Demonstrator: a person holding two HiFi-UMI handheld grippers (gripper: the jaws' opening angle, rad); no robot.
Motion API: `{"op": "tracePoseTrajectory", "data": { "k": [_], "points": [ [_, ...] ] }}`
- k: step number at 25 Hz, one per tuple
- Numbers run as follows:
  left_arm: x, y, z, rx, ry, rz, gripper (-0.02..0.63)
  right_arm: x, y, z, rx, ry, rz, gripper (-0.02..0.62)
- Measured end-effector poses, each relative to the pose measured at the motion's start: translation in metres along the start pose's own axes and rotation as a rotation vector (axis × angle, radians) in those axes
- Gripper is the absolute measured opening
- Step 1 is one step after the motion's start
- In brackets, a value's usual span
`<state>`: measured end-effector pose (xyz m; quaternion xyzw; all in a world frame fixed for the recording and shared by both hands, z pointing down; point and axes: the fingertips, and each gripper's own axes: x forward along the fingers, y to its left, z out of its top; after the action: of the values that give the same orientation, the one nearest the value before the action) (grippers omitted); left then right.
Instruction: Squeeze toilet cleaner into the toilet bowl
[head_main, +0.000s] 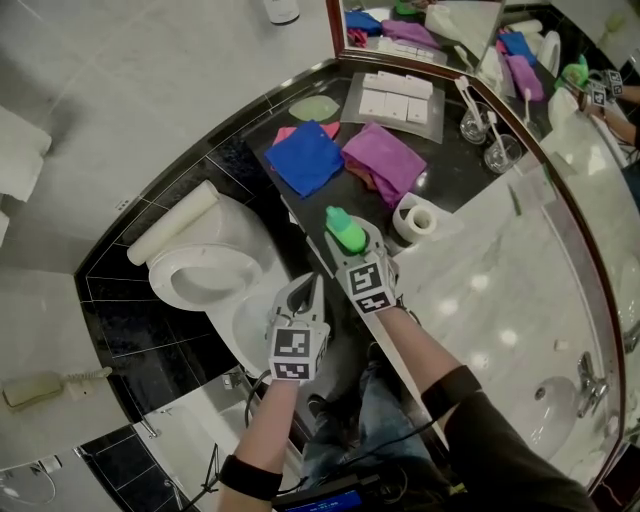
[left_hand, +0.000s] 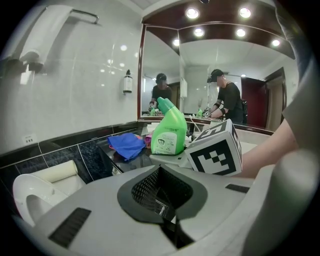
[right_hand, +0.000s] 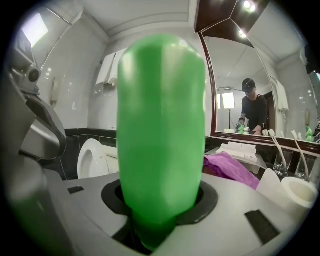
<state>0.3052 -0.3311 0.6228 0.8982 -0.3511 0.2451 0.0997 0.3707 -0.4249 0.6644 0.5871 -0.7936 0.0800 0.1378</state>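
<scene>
My right gripper is shut on a green toilet cleaner bottle, held over the near edge of the black counter. That bottle fills the middle of the right gripper view, its base wedged between the jaws. In the left gripper view the bottle stands upright to the right with the right gripper's marker cube beside it. My left gripper is shut and empty, just left of the right one, above the floor beside the white toilet. The toilet's lid is up and the bowl shows at the left.
A blue cloth and a purple cloth lie on the black counter. A toilet paper roll stands at the counter's edge, two glasses and a white tray behind. A wash basin lies right.
</scene>
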Motion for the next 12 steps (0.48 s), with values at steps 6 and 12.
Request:
{"op": "tracePoseTrajectory", "data": {
  "k": [6, 12],
  "points": [
    [0.008, 0.006, -0.004, -0.001, 0.006, 0.0, 0.006, 0.004, -0.007, 0.001, -0.005, -0.022, -0.039, 0.211],
    [0.006, 0.01, -0.003, -0.012, 0.006, 0.002, 0.006, 0.001, -0.006, 0.011, -0.04, -0.044, -0.049, 0.283]
  ]
}}
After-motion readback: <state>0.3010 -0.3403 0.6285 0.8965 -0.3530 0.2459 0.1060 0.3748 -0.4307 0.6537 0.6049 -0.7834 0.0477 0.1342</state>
